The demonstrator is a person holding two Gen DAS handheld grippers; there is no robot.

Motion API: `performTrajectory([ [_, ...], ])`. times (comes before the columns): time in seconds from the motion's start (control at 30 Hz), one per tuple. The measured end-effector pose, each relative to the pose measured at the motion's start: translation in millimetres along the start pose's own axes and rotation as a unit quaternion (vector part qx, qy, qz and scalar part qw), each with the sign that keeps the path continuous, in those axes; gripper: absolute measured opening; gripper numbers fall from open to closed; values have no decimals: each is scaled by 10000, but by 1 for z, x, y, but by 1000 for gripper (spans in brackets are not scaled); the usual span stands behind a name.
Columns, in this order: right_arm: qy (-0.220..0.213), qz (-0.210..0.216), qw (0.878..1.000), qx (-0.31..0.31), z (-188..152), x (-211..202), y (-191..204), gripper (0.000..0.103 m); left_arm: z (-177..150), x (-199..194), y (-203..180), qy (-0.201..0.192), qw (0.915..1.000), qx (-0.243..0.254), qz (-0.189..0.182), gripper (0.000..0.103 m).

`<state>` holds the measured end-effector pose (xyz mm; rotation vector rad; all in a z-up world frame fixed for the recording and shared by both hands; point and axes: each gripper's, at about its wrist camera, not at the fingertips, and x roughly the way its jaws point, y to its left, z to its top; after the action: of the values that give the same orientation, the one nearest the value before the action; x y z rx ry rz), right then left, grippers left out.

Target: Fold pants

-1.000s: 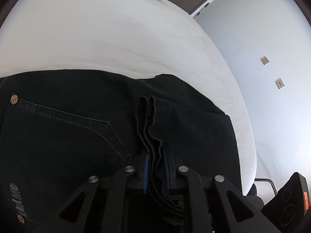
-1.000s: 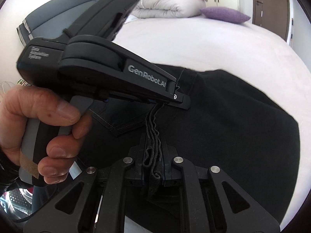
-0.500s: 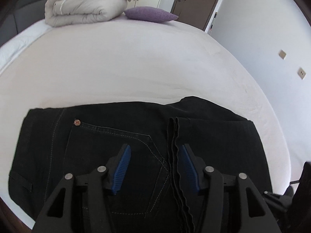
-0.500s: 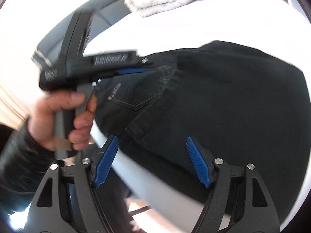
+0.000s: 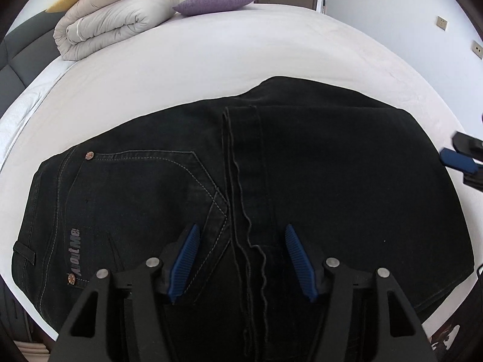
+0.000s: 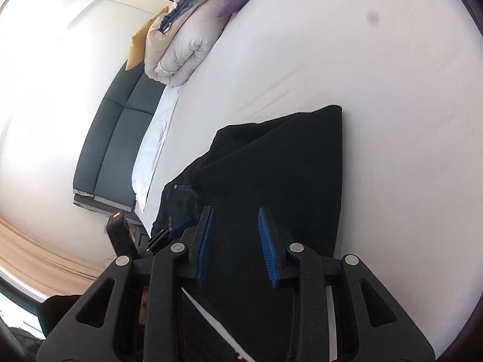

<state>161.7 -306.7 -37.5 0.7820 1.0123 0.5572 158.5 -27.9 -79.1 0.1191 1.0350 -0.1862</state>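
Black jeans lie folded on the white bed, leg hems laid over the seat beside the back pocket. My left gripper is open and empty, hovering over the hem edge near the front of the bed. My right gripper is open and empty above the folded end of the jeans; its blue pad also shows at the right edge of the left wrist view. The left gripper shows at the lower left in the right wrist view.
A rolled beige duvet and a purple pillow lie at the far end of the bed. A dark padded headboard runs along the left. A white wall with sockets stands on the right.
Both grippers let go of the leg hems, opened and drew back. The hems now lie flat on the jeans. The right gripper swung out to the right end of the jeans.
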Motion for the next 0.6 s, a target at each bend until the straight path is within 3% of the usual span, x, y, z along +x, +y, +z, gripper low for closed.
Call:
performTrajectory([
  [0.17,164,-61,9996,217,26,26,-26,29,1,0,-4,-32,10000,-11,-10,63],
  [0.3,208,23,9986,480,23,33,-47,26,4,5,-3,-44,10000,-14,-20,63],
  [0.6,643,225,9968,424,-37,19,-34,26,1,2,-10,-71,10000,-30,-23,64],
])
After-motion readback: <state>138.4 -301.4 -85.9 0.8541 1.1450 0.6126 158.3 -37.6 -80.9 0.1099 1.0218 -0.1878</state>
